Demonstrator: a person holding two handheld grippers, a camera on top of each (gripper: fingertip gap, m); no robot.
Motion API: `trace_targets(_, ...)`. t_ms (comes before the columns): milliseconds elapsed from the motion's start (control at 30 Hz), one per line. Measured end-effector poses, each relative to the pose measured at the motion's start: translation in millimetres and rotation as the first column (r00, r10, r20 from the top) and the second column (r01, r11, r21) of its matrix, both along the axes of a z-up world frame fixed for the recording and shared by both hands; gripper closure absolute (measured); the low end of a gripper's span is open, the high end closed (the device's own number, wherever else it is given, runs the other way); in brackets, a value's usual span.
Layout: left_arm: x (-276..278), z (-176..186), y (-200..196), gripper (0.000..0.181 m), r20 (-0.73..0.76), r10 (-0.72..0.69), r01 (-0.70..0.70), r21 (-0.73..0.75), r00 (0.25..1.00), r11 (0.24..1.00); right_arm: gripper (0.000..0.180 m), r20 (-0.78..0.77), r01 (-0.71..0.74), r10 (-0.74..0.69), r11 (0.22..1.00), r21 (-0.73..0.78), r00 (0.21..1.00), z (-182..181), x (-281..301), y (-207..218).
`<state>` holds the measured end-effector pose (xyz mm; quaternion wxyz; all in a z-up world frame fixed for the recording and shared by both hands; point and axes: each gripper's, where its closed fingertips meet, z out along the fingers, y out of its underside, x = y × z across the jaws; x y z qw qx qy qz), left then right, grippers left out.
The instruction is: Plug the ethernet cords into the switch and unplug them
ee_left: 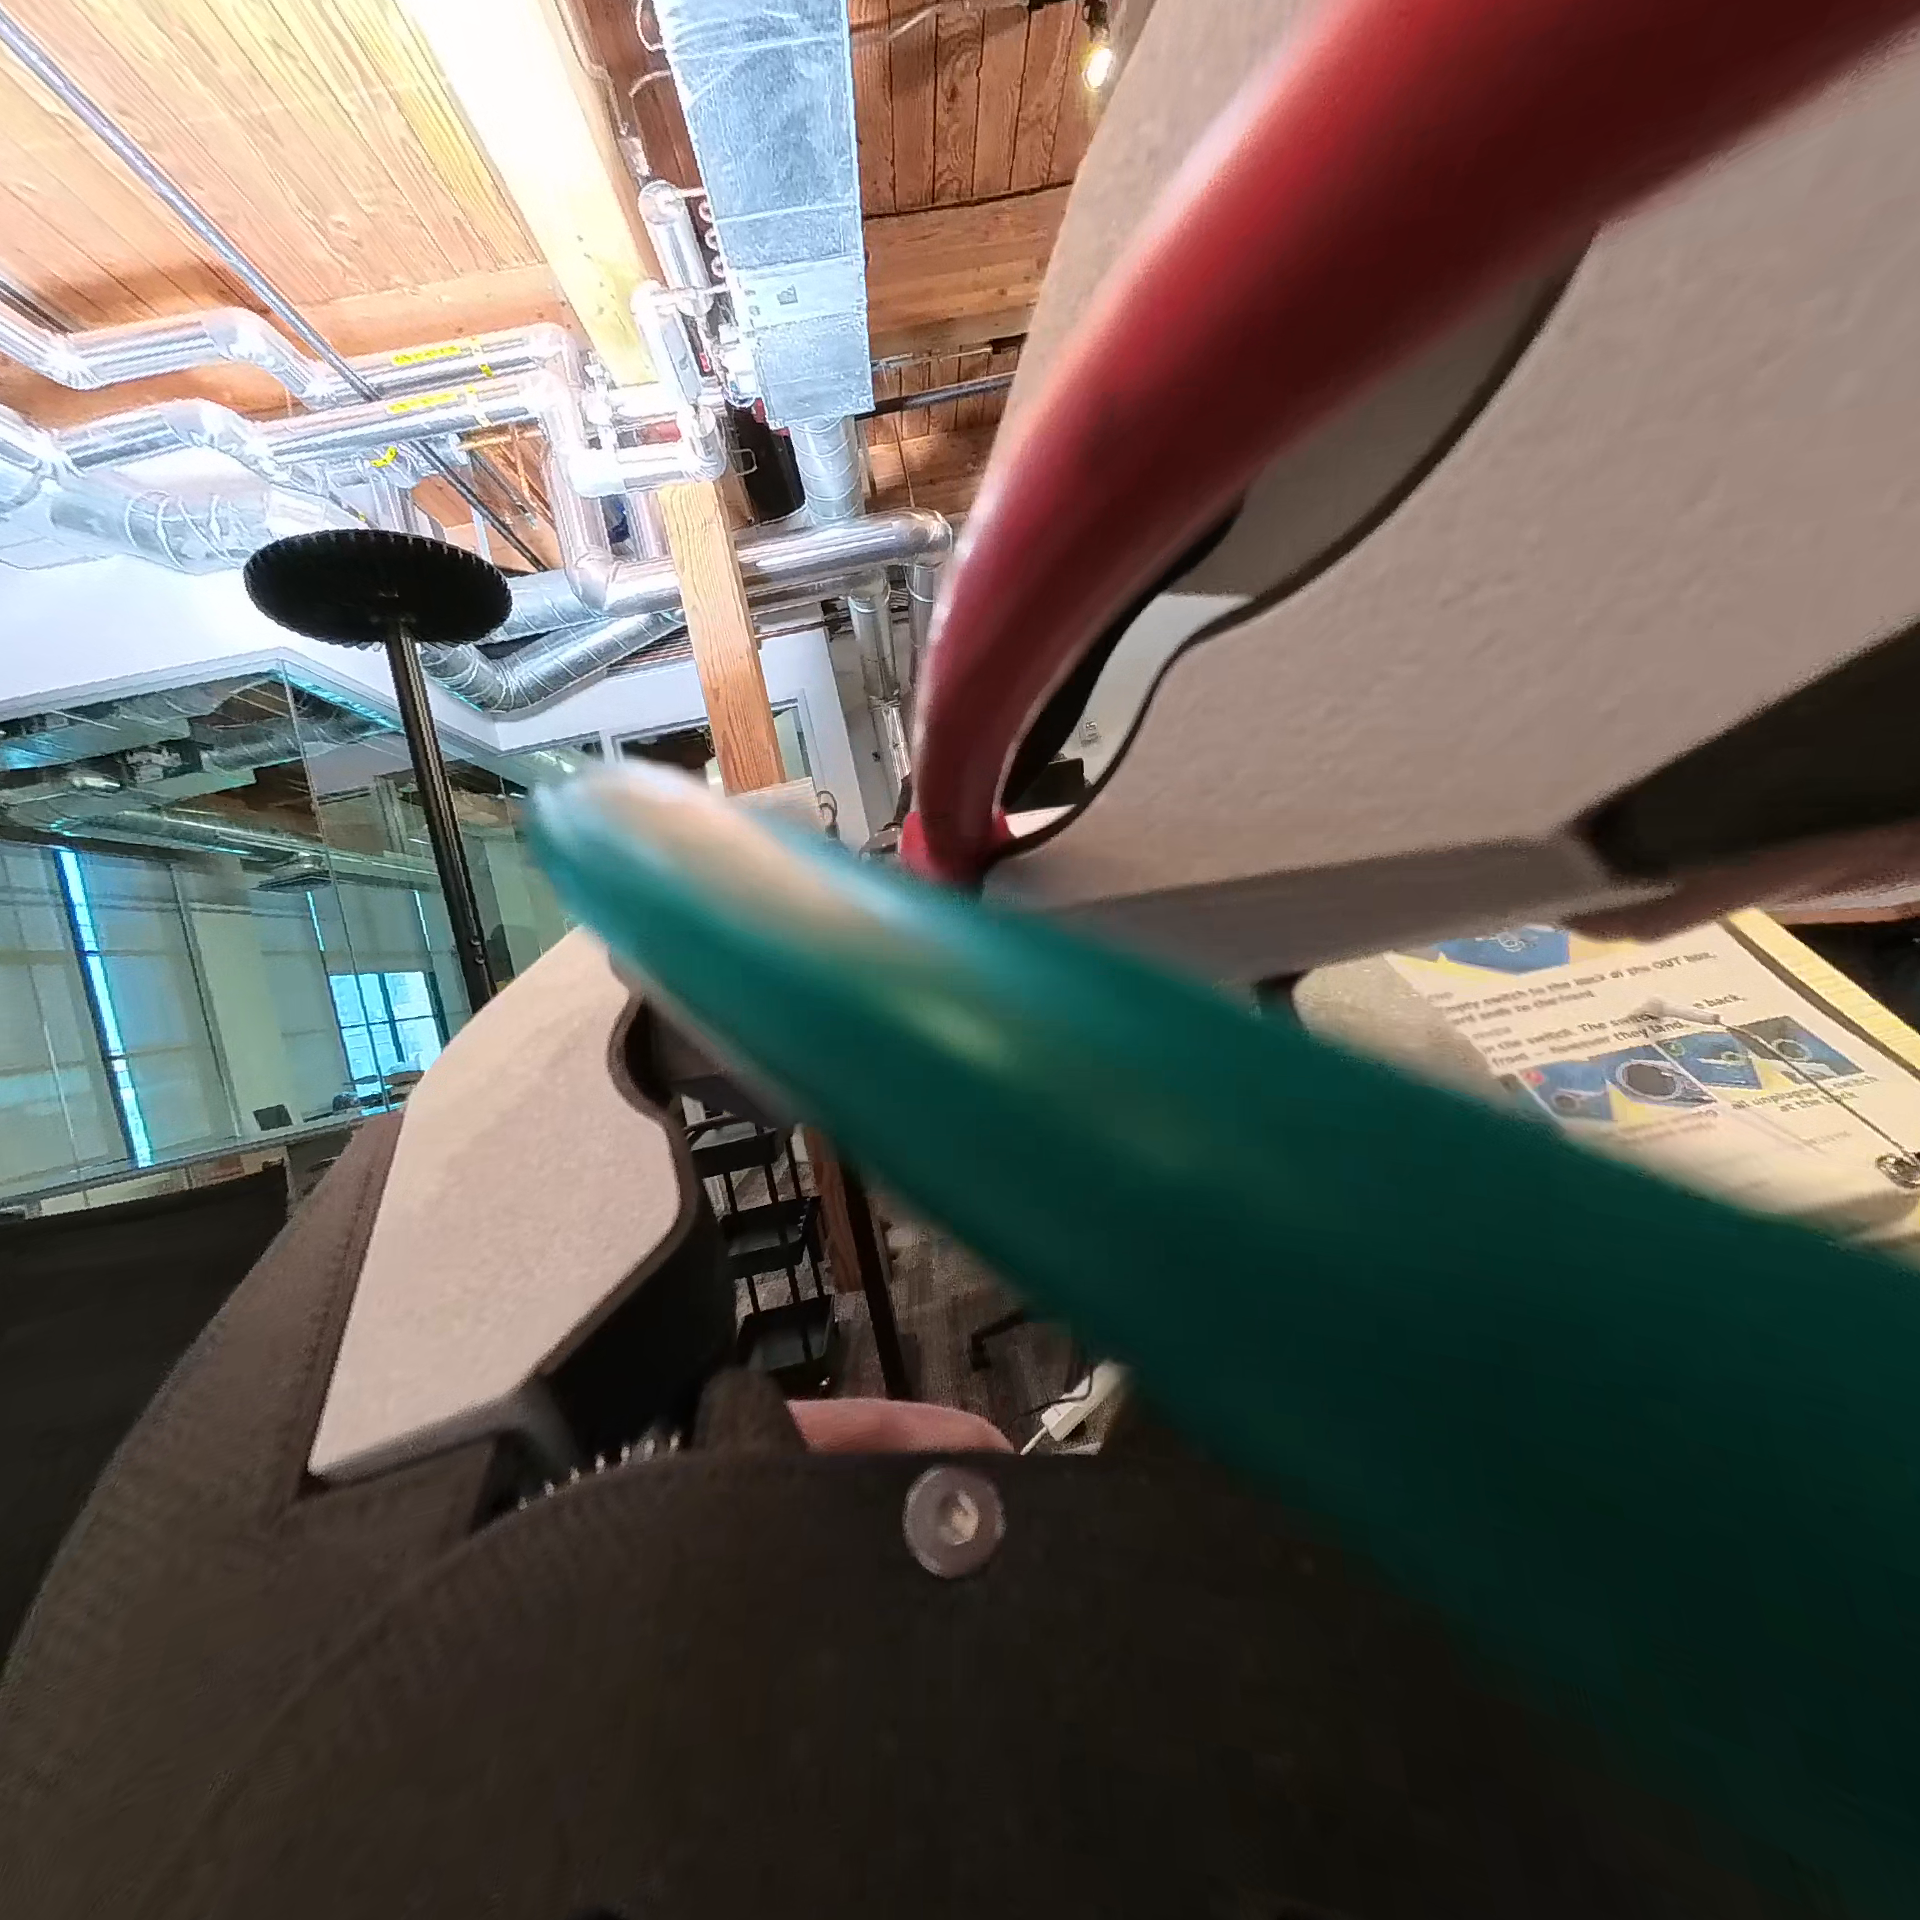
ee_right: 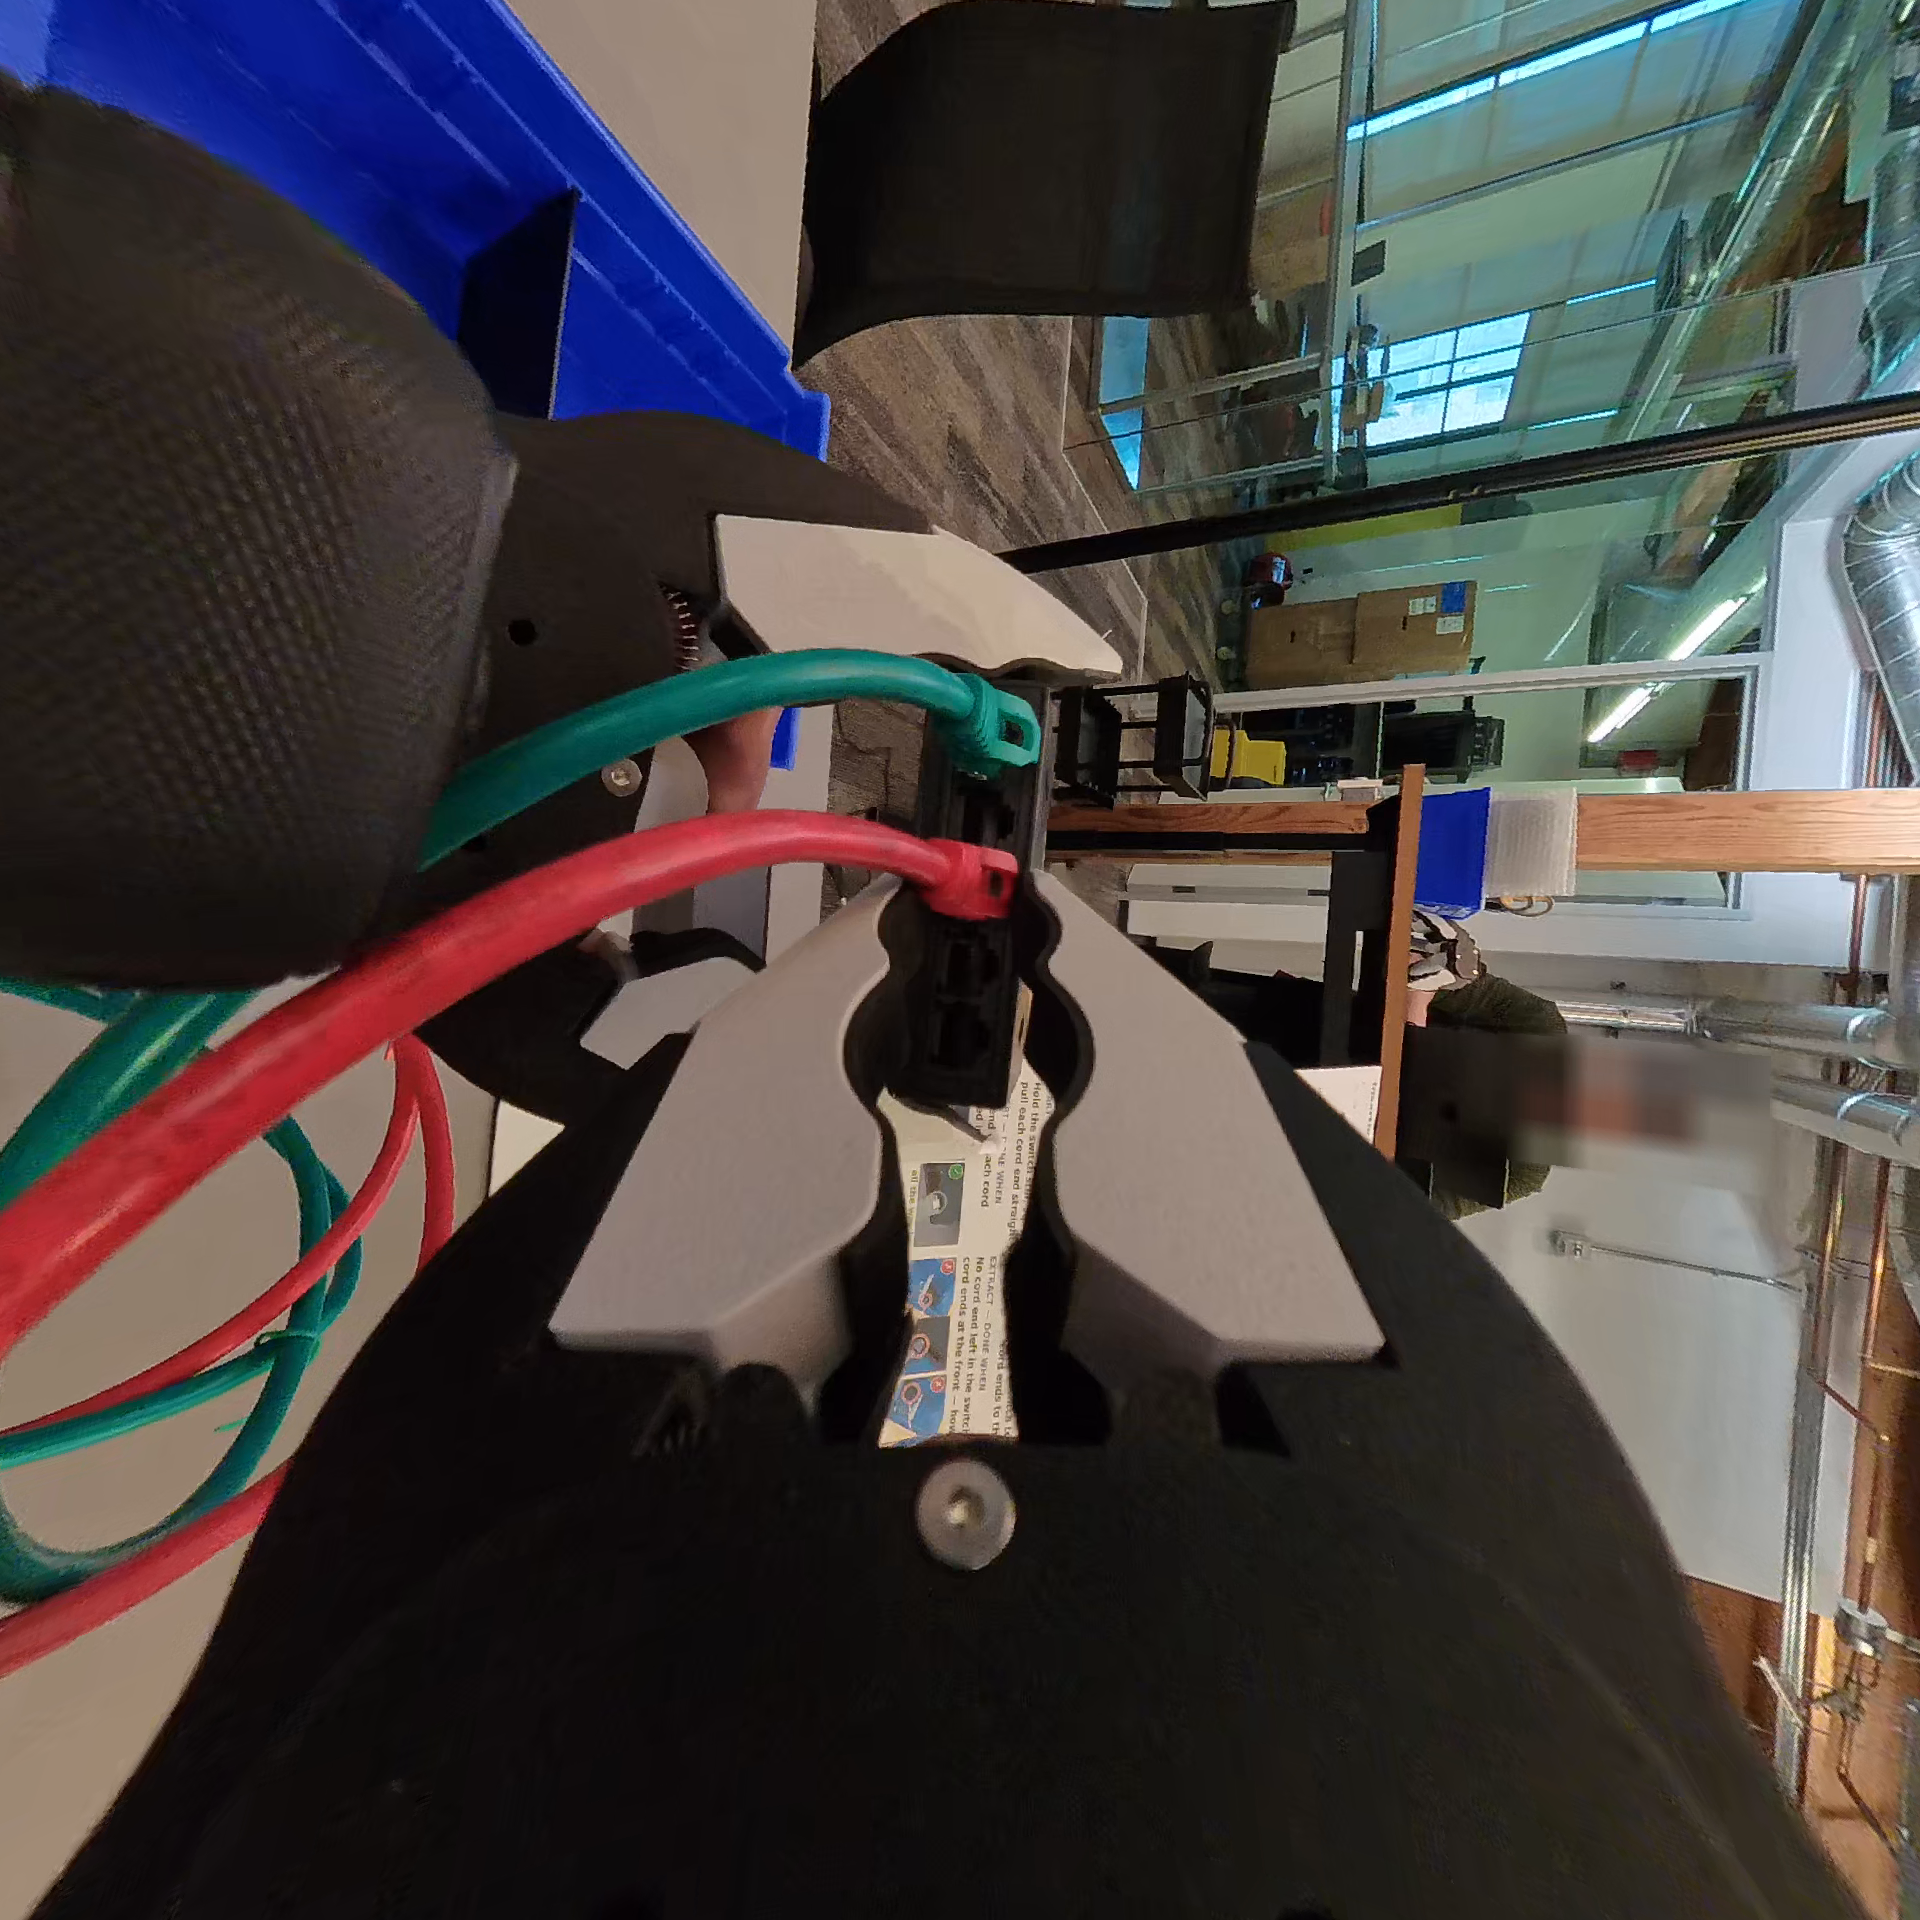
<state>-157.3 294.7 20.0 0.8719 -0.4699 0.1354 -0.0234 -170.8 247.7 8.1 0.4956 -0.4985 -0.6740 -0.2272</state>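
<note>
The black switch [ee_right: 977, 935] is clamped between the grey fingers [ee_right: 748, 1143] of the right gripper [ee_right: 961, 997], held up in the air off any surface, port face turned toward the left of the right wrist view. Two cords are seen plugged in. The green cord [ee_right: 727, 696] is seated at the far end of the port row, its booted plug [ee_right: 992, 727] in the end port. The red cord [ee_right: 623, 914] is seated near the middle of the row, its plug [ee_right: 971, 881] just above the right gripper's fingertips. The ports between the two plugs and below the red one are seen unfilled. Slack from both cords is looped at the lower left edge of the right wrist view, over a pale tabletop [ee_right: 62, 1725].

The left gripper [ee_right: 914, 623] is seen beyond the switch in the right wrist view; only one of its grey fingers [ee_right: 894, 597] shows there, just above the green plug. In the left wrist view its fingers [ee_left: 499, 1195] are set wide apart, nothing clamped, with the red cord [ee_left: 1143, 416] and a blurred green cord [ee_left: 1247, 1195] crossing the gap.

A blue bin [ee_right: 436, 177] sits at the top left corner of the right wrist view. A printed instruction sheet [ee_left: 1683, 1049] lies behind the cords.
</note>
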Motion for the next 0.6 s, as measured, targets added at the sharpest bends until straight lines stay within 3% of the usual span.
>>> trace_targets(33, -0.3, 0.2, 0.0, 0.072, 0.002, 0.000, 0.000, 0.000, 1.000, 1.000, 0.165, -0.005, 0.001, -0.001, 1.000, 0.007, 1.000, 0.1, -0.4, -0.2)
trace_targets(600, -0.5, -0.2, 1.8, 0.070, 0.001, 0.002, -0.002, -0.008, 1.000, 1.000, 0.165, -0.021, 0.009, -0.007, 0.996, 0.092, 1.000, 0.2, -1.7, 1.1)
